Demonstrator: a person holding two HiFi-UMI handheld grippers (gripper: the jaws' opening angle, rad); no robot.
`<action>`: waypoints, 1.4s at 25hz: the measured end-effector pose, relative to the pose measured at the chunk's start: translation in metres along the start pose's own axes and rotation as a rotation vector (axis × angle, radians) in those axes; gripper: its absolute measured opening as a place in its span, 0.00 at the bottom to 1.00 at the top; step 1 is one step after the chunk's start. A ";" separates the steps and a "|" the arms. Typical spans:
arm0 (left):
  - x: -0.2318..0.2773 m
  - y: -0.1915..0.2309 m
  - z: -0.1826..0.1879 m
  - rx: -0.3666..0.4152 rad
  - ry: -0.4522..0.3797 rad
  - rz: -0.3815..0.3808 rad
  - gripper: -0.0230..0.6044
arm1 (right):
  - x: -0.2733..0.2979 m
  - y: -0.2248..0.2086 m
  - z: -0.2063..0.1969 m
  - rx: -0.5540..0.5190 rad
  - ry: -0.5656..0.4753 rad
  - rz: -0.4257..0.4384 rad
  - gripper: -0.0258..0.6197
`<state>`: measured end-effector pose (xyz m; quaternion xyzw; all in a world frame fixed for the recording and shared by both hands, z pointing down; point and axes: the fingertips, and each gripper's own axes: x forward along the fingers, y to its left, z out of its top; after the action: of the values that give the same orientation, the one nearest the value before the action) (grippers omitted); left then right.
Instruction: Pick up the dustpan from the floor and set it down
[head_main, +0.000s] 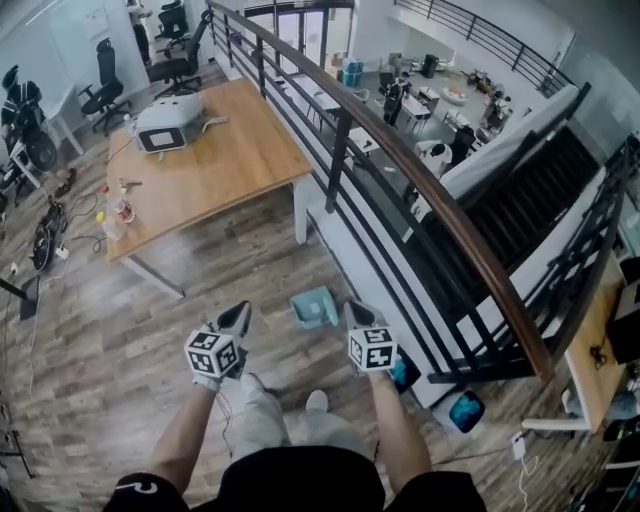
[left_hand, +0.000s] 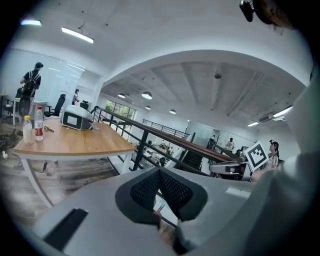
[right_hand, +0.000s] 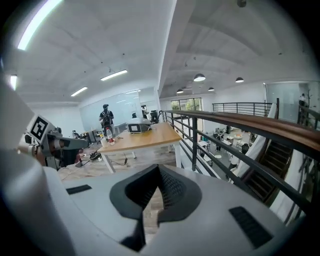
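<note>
A light teal dustpan (head_main: 315, 307) lies on the wood floor by the foot of the railing, between and just beyond my two grippers in the head view. My left gripper (head_main: 238, 316) is held up in front of me to the left of the dustpan and clear of it. Its jaws are shut tip to tip (left_hand: 160, 170) with nothing between them. My right gripper (head_main: 356, 310) hangs to the right of the dustpan, also apart from it. Its jaws meet at the tips (right_hand: 159, 168) and hold nothing. Both point toward the table and railing, above the floor.
A wooden table (head_main: 225, 165) stands ahead on the left with a white device (head_main: 168, 124) and bottles (left_hand: 33, 127) on it. A black railing with a wood handrail (head_main: 420, 185) runs along the right, above a lower floor. Cables (head_main: 50, 235) and office chairs (head_main: 105, 90) sit far left. A person (right_hand: 105, 118) stands beyond the table.
</note>
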<state>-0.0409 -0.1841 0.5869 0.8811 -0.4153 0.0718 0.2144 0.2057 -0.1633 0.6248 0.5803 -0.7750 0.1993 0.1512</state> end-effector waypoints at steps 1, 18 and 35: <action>-0.008 -0.003 0.005 0.001 -0.010 0.001 0.03 | -0.007 0.000 0.006 -0.009 -0.014 -0.002 0.03; -0.088 -0.035 0.033 0.011 -0.038 0.036 0.03 | -0.073 0.032 0.043 -0.086 -0.032 0.094 0.03; -0.076 -0.060 0.049 0.057 -0.054 0.053 0.03 | -0.070 0.028 0.045 -0.109 -0.017 0.161 0.03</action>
<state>-0.0468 -0.1188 0.5006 0.8773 -0.4417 0.0656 0.1759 0.1982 -0.1193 0.5488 0.5085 -0.8302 0.1636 0.1594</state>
